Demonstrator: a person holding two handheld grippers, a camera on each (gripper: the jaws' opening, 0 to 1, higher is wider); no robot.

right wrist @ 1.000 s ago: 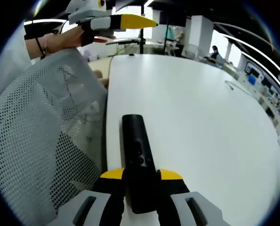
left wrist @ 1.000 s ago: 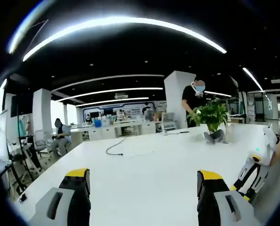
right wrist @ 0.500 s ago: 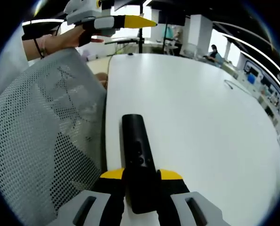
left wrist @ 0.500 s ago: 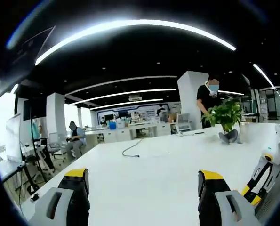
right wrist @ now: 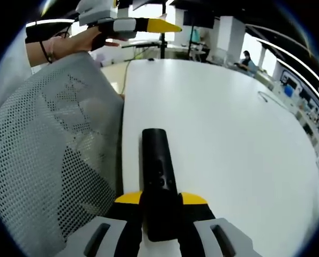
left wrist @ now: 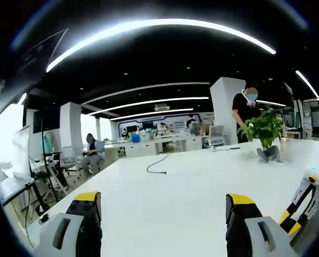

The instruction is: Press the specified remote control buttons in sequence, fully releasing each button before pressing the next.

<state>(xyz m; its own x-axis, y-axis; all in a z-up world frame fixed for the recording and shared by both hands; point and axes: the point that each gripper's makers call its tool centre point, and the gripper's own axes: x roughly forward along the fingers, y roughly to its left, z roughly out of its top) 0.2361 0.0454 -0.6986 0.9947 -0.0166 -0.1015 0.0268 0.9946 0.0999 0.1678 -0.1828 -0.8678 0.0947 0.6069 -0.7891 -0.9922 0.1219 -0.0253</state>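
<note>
In the right gripper view, a mesh chair back (right wrist: 46,160) lies left of the black remote (right wrist: 158,176), which the right gripper (right wrist: 160,206) clamps over the white desk (right wrist: 229,134). The left gripper (left wrist: 162,206), jaws spread and empty, hovers above that desk.

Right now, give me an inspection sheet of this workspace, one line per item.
Surface: white table, mostly bare.
Job's things: black remote control, lying lengthwise between the right gripper jaws.
Clutter: potted plant at the far edge.
Grippers: right shut on the remote; left gripper open, holding nothing, raised above the table.
Cables: a loose black cable on the table.
Surroundings: mesh chair back beside the table; open office, people in the background.
</note>
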